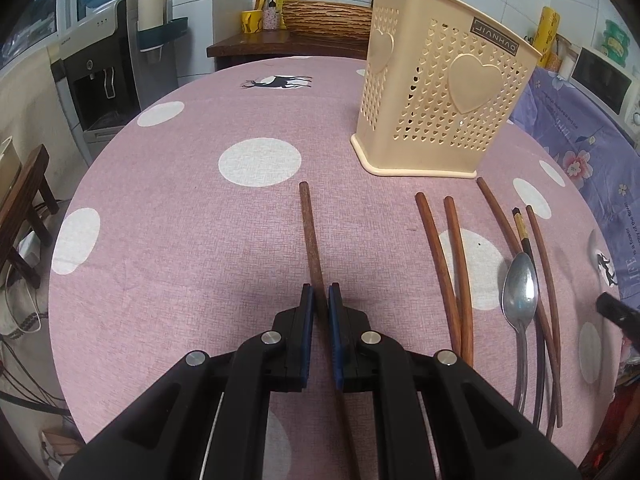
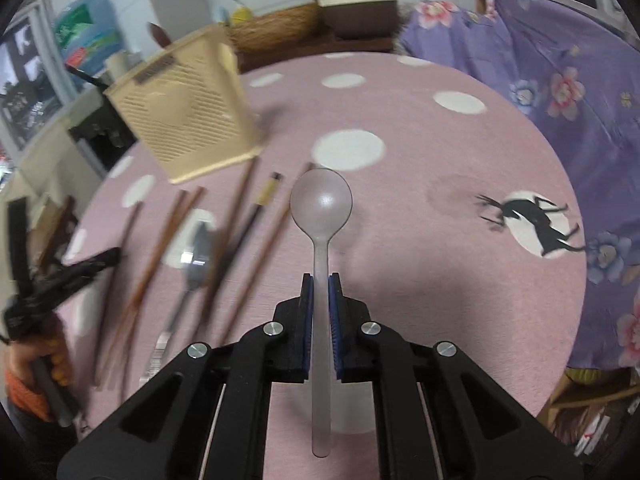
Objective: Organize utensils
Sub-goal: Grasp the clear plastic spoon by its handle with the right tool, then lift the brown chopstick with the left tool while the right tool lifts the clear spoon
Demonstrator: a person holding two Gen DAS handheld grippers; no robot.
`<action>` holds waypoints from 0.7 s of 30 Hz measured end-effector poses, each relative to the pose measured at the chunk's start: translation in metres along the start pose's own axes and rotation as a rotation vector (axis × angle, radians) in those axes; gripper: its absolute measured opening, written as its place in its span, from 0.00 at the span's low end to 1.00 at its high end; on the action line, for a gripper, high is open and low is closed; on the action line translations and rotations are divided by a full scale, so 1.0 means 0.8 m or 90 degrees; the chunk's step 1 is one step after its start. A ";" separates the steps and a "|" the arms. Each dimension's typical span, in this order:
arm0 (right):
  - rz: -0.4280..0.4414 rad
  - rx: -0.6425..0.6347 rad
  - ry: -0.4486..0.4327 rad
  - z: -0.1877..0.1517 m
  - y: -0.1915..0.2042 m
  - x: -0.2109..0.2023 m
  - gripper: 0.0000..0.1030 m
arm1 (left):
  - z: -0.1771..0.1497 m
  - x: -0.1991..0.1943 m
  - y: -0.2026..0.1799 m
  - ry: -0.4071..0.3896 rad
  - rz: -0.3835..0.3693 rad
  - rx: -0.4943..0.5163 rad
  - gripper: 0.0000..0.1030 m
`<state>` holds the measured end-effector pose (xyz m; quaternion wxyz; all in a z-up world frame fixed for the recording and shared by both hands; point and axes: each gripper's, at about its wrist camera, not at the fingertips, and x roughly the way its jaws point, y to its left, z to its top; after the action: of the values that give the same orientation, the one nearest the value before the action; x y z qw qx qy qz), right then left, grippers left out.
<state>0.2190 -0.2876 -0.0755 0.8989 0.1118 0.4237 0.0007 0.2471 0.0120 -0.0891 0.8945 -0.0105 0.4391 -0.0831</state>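
Utensils are seen on the pink dotted desk (image 1: 180,200). "JIANHAO" is read, upside down, on the cream holder (image 1: 444,96) at upper right of the left view. One brown chopstick (image 1: 312,240) is clamped in the left claw (image 1: 320,292), long axis running up-frame from the pads. A translucent spoon (image 2: 321,216) is gripped by its handle in the closed right claw (image 2: 321,280), bowl pointing up-frame. Loose chopsticks (image 1: 452,264) and a metal spoon (image 1: 520,292) lie lower right.

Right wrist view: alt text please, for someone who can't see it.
The right gripper has its jaws shut on the handle of a translucent plastic spoon, bowl forward above a pink polka-dot tablecloth. To the left lie brown wooden chopsticks, a metal spoon and a cream perforated utensil holder.
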 end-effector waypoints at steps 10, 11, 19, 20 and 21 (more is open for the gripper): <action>-0.022 -0.012 -0.020 0.000 -0.012 0.014 0.45 | 0.003 -0.001 0.002 0.011 -0.012 -0.003 0.21; -0.026 -0.016 -0.023 0.003 -0.013 0.014 0.45 | 0.004 -0.002 0.002 0.011 -0.011 -0.003 0.30; -0.025 -0.031 0.009 0.028 0.001 0.036 0.45 | 0.019 0.000 0.010 0.005 0.010 -0.005 0.36; -0.033 -0.035 0.011 0.029 0.004 0.040 0.45 | 0.019 0.000 0.011 0.005 0.011 -0.008 0.36; -0.043 -0.040 0.014 0.030 0.006 0.044 0.45 | 0.020 -0.001 0.013 0.004 0.010 -0.011 0.36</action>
<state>0.2603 -0.2843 -0.0864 0.8968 0.0690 0.4368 -0.0152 0.2604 0.0216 -0.0795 0.8938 -0.0145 0.4424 -0.0719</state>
